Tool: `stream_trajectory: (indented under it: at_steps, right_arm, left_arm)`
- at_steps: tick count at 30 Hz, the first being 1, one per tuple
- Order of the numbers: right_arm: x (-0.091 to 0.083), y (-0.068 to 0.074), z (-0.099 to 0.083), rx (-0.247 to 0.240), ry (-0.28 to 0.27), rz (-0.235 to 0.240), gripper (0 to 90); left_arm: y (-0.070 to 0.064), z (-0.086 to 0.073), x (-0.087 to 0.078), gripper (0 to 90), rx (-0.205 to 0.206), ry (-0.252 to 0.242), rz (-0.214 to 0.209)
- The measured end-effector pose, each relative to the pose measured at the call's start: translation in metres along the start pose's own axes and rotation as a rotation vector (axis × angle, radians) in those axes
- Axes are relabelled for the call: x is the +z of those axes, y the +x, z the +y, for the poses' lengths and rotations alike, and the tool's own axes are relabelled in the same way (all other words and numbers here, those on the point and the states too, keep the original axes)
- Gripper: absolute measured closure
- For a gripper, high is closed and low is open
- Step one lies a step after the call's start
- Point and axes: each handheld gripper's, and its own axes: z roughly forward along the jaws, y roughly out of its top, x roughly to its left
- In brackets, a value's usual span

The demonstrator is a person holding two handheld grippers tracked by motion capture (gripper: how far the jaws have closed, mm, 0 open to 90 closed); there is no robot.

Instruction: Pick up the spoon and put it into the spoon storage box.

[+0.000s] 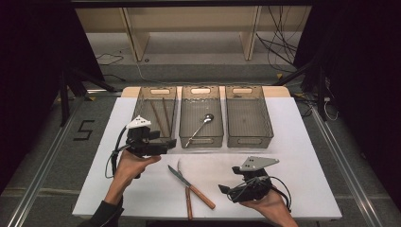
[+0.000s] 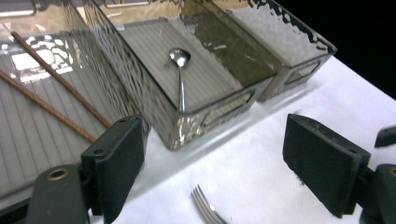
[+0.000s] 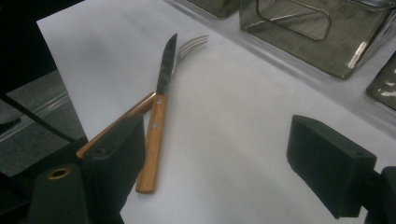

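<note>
Both grippers stand wide and empty: the left gripper (image 1: 158, 142) hovers by the front of the trays (image 1: 200, 138), the right gripper (image 1: 227, 189) low over the table (image 1: 302, 156). The knife (image 3: 159, 112) lies crossed over the fork (image 3: 189, 46), it seems, just ahead of the right jaws and left of their gap. Closing on the crossing could pinch both handles or skid the knife off.

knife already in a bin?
No. In the high view the knife lies on the white table, crossed with the fork, in front of the three bins.
</note>
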Motion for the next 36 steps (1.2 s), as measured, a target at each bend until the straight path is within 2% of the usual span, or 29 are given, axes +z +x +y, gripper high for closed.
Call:
stream_trajectory:
  at_steps: [4,12,22,36]
  right_arm:
    - [0.002,0.001,0.0,0.007,-0.001,0.0,20.8]
    - [0.007,0.003,0.0,0.01,0.009,0.005,20.8]
    - [0.011,0.005,-0.001,0.011,0.013,0.005,20.8]
    - [0.014,0.007,-0.001,0.012,0.018,0.001,20.8]
  left_arm:
    - [0.002,-0.015,-0.004,19.5,0.003,-0.031,-0.008]
    - [-0.002,-0.033,-0.008,18.9,0.014,-0.038,-0.024]
    - [-0.007,-0.047,-0.019,18.3,0.034,-0.069,-0.026]
    - [-0.009,-0.064,-0.025,17.9,0.048,-0.067,-0.005]
